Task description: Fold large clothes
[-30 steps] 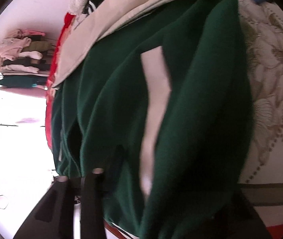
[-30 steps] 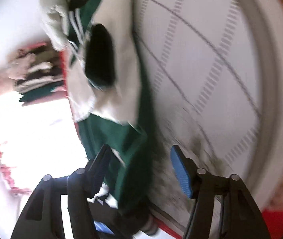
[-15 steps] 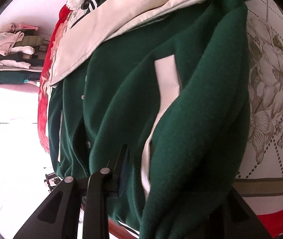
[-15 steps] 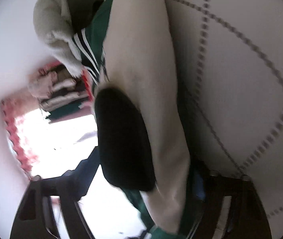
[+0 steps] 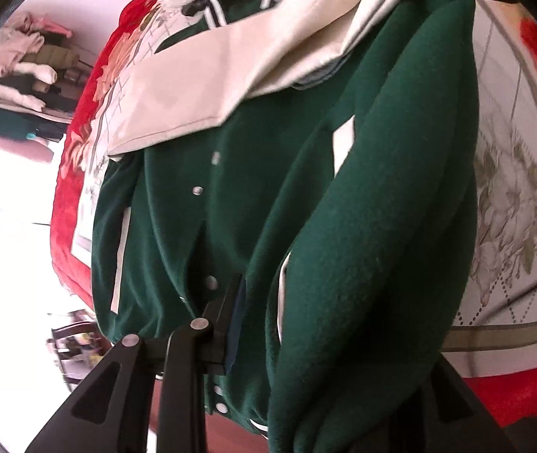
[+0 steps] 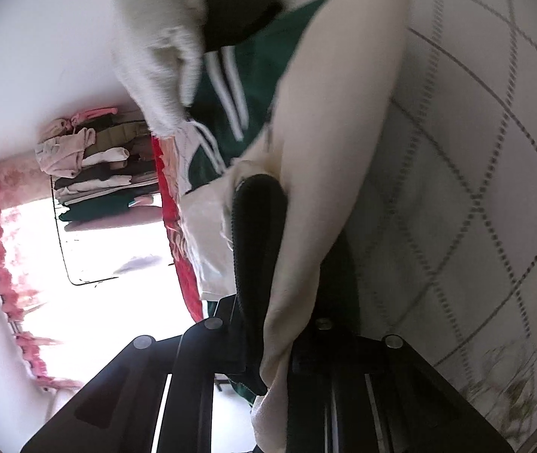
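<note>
**One green jacket held by two hand-held grippers over the bed**

Left wrist view: one green jacket (image 5: 230,196) with cream sleeves lies on the bed (image 5: 510,204), whose cover has a red border and a floral, diamond-stitched centre. A thick fold of the jacket's green cloth rises toward the camera. The left hand-held gripper (image 5: 291,324) is narrowed on that fold; one finger (image 5: 227,321) shows, the other is hidden by cloth. Three snap buttons run down the jacket's front. Left of the jacket, well apart, stands one stack of folded clothes (image 5: 19,87).

Right wrist view: the right hand-held gripper (image 6: 280,336) is closing, with the jacket's cream sleeve (image 6: 329,143) and black cuff (image 6: 257,234) between its jaws. Above the sleeve lies one white fluffy garment (image 6: 155,60).
</note>
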{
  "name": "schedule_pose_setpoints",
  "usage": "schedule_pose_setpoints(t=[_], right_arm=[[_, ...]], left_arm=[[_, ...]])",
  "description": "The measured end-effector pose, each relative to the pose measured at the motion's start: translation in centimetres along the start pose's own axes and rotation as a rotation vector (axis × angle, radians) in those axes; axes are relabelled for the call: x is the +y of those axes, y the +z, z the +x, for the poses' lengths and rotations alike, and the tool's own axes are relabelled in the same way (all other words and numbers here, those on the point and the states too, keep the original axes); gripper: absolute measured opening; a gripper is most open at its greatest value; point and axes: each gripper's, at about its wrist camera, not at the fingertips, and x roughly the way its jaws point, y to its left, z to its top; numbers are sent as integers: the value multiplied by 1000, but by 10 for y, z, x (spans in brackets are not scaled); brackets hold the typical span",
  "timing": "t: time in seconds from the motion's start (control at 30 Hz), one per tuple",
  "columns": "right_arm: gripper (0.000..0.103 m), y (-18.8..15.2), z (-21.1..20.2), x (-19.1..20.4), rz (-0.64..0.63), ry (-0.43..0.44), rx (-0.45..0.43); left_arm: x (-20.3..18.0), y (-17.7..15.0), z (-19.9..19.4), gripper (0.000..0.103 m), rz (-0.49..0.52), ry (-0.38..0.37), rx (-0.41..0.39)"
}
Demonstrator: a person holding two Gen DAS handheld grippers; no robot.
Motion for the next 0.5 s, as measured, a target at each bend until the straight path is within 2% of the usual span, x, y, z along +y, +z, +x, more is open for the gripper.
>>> schedule_pose_setpoints(t=[0.03,0.1,0.13,0.2,0.23,0.3,0.37,0.4,0.43,0.5], right_arm=[[16,0,0,0,0,0,0],[16,-10,1,46,-14,-35,-28],[16,-10,1,46,-14,-35,-28],[16,-23,7,93,-39,-85,-53],[16,-23,7,93,-39,-85,-53],[16,-30,22,128,-68,-125,-65],[16,-34,51,166,-109,-170,-67],[16,-38,82,192,-131,-208,-48],[16,-38,82,192,-131,-208,-48],[16,-39,120,215,-154,-255,-22]], left_arm=[[12,0,-3,29,-14,-32,-8],[36,1,-7,29,-28,-91,-16],[45,1,-8,29,-30,-112,-18],[73,1,-13,28,-51,-169,-30],[88,2,-15,28,-60,-189,-37],[121,2,-12,28,-98,-230,-41],[160,1,0,28,-145,-253,-32],[174,0,6,27,-166,-253,-28],[189,-1,16,28,-187,-261,-18],[224,-5,43,29,-245,-296,16]])
